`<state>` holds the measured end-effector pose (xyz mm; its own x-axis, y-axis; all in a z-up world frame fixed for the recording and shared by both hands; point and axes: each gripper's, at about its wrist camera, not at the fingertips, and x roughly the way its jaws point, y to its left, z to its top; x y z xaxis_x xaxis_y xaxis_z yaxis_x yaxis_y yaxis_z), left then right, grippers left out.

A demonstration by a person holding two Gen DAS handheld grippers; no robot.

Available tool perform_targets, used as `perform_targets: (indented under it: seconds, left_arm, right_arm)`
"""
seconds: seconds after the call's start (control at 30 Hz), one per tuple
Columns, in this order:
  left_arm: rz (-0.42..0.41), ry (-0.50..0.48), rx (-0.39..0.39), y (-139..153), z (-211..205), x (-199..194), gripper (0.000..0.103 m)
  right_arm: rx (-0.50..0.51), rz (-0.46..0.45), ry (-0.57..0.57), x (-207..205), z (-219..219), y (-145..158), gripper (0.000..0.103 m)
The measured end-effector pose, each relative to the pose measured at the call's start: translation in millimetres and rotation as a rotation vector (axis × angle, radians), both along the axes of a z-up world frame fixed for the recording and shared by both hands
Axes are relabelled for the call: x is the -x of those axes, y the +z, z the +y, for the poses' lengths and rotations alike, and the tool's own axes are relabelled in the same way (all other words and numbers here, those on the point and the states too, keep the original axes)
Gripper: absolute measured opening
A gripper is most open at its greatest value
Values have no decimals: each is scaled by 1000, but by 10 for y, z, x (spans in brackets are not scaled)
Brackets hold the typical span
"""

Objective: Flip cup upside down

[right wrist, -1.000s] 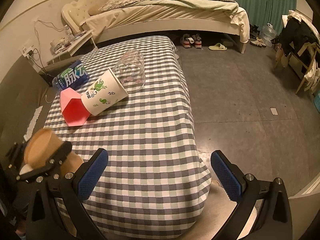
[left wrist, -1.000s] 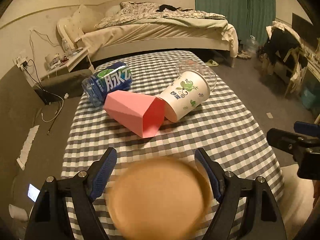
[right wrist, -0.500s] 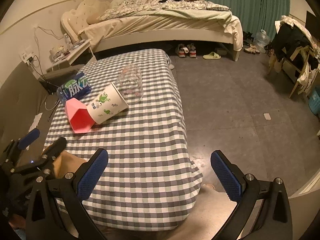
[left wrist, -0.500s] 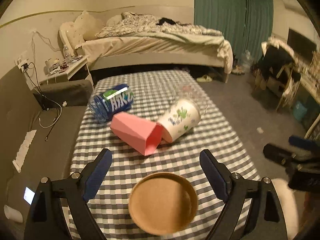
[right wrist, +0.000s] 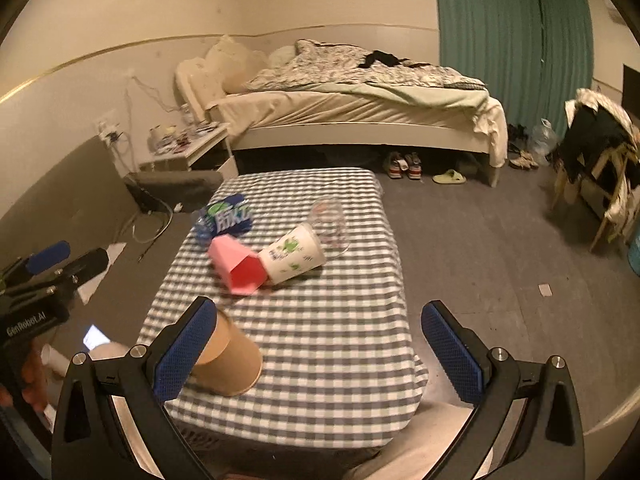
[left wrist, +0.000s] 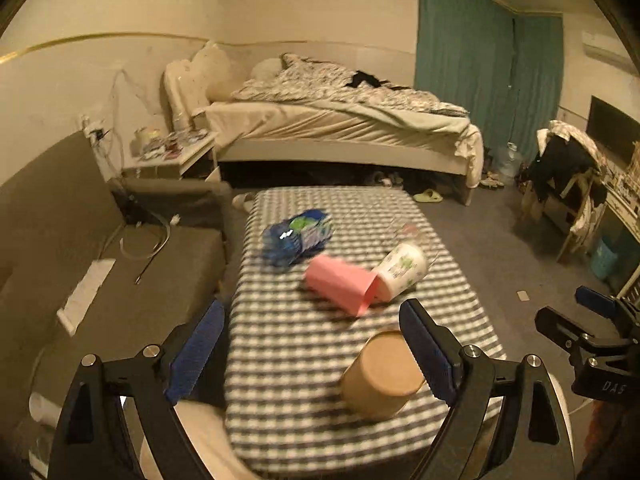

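A brown paper cup (left wrist: 380,376) stands upside down, base up, near the front edge of the checked table (left wrist: 304,360); it also shows in the right wrist view (right wrist: 228,364). My left gripper (left wrist: 312,344) is open and empty, drawn back above and behind the cup. My right gripper (right wrist: 320,344) is open and empty over the table's front; its left finger partly hides the cup.
Further back lie a pink cup (left wrist: 340,282), a white leaf-printed paper cup (left wrist: 400,270), a clear glass (right wrist: 330,222) and a blue bottle (left wrist: 296,236), all on their sides. A sofa (left wrist: 80,280) stands left, a bed (left wrist: 340,128) behind.
My left gripper has let go of the brown cup and pulled up and back; the cup now stands base up on the table. The right gripper has also drawn back.
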<state>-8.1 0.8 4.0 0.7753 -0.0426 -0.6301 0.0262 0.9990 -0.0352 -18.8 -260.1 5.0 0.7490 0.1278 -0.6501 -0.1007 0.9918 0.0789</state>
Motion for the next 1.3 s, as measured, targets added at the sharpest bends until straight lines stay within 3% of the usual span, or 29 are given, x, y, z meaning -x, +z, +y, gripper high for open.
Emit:
perform_targets:
  seconds: [0.23,0.3,0.33,0.53,1.3]
  left_arm:
    - [62,37,39,-334,122,176,93]
    - [69,39,37,-374,113,188,99]
    - [66,47,28,-385,116,206,103]
    - [56,54,15,-392,101,230,103]
    - [80,64,15,-473,95,222,103]
  right_arm:
    - [9,70,17,129,160,-357,103]
    - [19,84,19,137,193,-429,103]
    - [23,83,23,139,212,-437,103]
    - [53,35,25,149,283,-350,103]
    - [55,40,2,98,292,-360,103]
